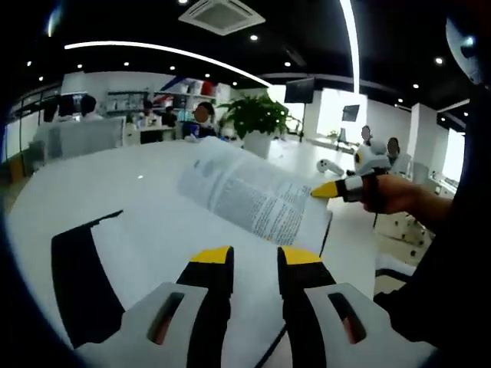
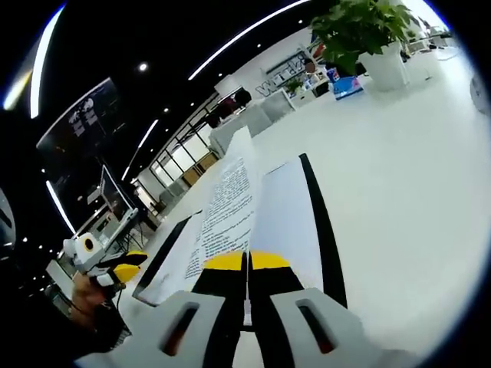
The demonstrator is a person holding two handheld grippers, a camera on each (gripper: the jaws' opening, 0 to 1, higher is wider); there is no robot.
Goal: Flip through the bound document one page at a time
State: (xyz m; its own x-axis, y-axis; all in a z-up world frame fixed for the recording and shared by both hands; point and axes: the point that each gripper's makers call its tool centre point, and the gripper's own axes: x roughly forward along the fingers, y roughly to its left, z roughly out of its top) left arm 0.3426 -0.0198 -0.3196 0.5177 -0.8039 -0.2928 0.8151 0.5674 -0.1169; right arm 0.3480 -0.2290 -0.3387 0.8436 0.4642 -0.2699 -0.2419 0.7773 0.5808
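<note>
The bound document (image 1: 253,201) lay open on the white tabletop (image 1: 115,192) at the frame's center, one page (image 2: 230,203) lifted. The right hand-held gripper (image 2: 247,261), low in the right gripper view, was closed on that page's edge. The left hand-held gripper (image 1: 255,255) hovered at the bottom, jaws slightly apart, empty. To turn well, I judged the page should arc over the black spine (image 2: 318,222) slowly, pinching only one sheet, while the left steadied the stack.

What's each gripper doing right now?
Left gripper: open, holding nothing, over the table.
Right gripper: shut on a lifted page of the document.
</note>
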